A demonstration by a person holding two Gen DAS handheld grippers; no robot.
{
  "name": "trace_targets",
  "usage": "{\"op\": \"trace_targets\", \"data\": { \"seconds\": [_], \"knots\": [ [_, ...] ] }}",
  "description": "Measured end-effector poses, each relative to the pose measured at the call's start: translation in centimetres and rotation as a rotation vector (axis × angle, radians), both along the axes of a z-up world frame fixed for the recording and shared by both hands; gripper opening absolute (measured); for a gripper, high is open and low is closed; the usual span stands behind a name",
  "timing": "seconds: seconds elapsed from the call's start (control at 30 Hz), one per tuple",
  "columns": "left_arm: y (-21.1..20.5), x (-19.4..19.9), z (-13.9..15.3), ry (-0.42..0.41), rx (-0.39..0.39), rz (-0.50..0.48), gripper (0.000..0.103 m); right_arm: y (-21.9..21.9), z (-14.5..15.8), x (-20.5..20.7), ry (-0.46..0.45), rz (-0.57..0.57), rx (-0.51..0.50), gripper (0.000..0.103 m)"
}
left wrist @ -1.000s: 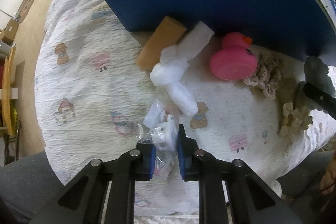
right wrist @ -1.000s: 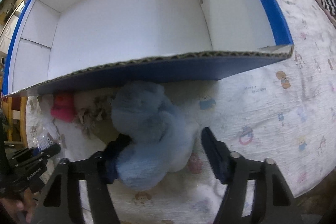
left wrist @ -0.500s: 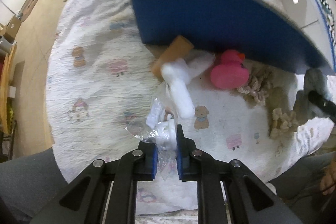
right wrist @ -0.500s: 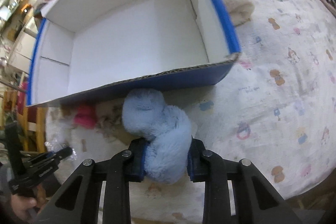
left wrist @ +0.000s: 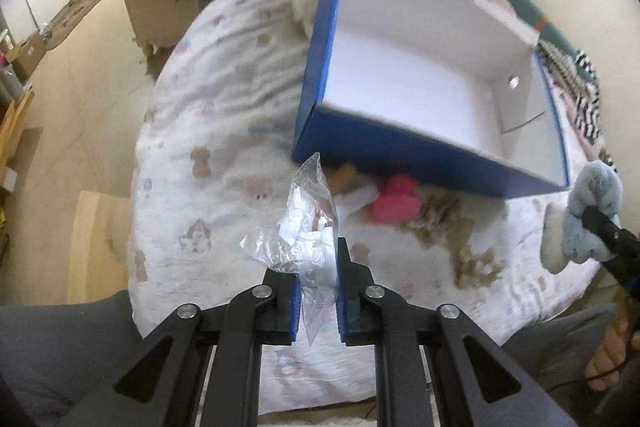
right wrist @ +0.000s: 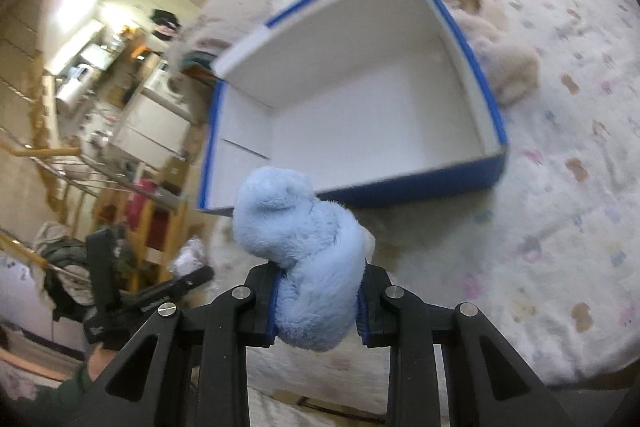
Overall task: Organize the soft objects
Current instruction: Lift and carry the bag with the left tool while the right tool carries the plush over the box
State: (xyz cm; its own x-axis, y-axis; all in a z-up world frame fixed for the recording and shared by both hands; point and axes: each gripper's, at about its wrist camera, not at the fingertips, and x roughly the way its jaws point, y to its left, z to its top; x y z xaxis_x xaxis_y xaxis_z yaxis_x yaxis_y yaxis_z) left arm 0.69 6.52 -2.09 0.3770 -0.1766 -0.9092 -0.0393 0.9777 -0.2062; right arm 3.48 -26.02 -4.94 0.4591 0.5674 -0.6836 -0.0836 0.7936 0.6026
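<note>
My left gripper (left wrist: 318, 291) is shut on a clear plastic bag (left wrist: 306, 227) with white pieces inside, held above the bed. My right gripper (right wrist: 318, 301) is shut on a light blue plush toy (right wrist: 300, 243), lifted in front of the box; it also shows in the left wrist view (left wrist: 584, 223). The blue cardboard box (left wrist: 384, 151) with a white inside stands open and empty ahead; in the right wrist view (right wrist: 496, 131) it lies just beyond the plush. A pink rubber duck (left wrist: 396, 205), a tan roll (left wrist: 344, 175) and white foam (left wrist: 360, 197) lie by the box's near wall.
Beige knitted pieces (left wrist: 460, 239) lie right of the duck. A cream plush (right wrist: 500, 55) lies against the box's far side. The patterned bedspread (left wrist: 208, 163) drops off at the left to the floor. My legs are at the bed's near edge.
Both grippers have risen well above the bed with their loads. The right gripper closed on the blue plush and lifted it. The box interior has come into view.
</note>
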Motion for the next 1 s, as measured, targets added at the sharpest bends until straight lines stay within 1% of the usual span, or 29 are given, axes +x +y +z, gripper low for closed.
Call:
{"op": "trace_targets", "data": {
  "seconds": [0.03,0.07,0.1,0.17,0.23,0.33,0.53,0.7,0.83,1.0],
  "knots": [
    [0.3,0.1,0.0,-0.011,0.000,0.001,0.013,0.4,0.1,0.2,-0.010,0.004,0.019,0.030],
    [-0.3,0.2,0.5,-0.027,0.007,-0.001,0.013,0.5,0.4,0.4,-0.022,0.009,0.043,0.030],
    [-0.7,0.4,0.1,-0.039,0.014,-0.004,0.013,-0.1,0.9,0.3,-0.032,0.012,0.069,0.031],
    [-1.7,0.2,0.3,-0.069,0.031,-0.009,0.013,-0.3,1.4,0.7,-0.045,0.019,0.114,0.030],
    [-2.5,0.9,1.2,-0.095,0.047,-0.016,0.013,-0.7,1.8,1.1,-0.064,0.019,0.150,0.031],
    [-3.5,2.0,2.4,-0.125,0.068,-0.041,0.013,-0.8,3.0,1.9,-0.090,0.013,0.177,0.031],
    [-4.9,4.7,4.3,-0.162,0.096,-0.067,0.013,-0.6,4.7,4.2,-0.133,0.013,0.148,0.031],
    [-6.0,8.1,4.9,-0.160,0.118,-0.073,0.013,-0.3,5.4,7.2,-0.142,-0.002,0.111,0.031],
    [-7.0,10.9,4.7,-0.164,0.162,-0.089,0.013,-0.3,4.9,9.8,-0.134,-0.025,0.058,0.031],
    [-8.1,13.8,3.6,-0.152,0.188,-0.095,0.013,-0.5,3.0,11.6,-0.118,-0.053,0.030,0.031]
  ]
}}
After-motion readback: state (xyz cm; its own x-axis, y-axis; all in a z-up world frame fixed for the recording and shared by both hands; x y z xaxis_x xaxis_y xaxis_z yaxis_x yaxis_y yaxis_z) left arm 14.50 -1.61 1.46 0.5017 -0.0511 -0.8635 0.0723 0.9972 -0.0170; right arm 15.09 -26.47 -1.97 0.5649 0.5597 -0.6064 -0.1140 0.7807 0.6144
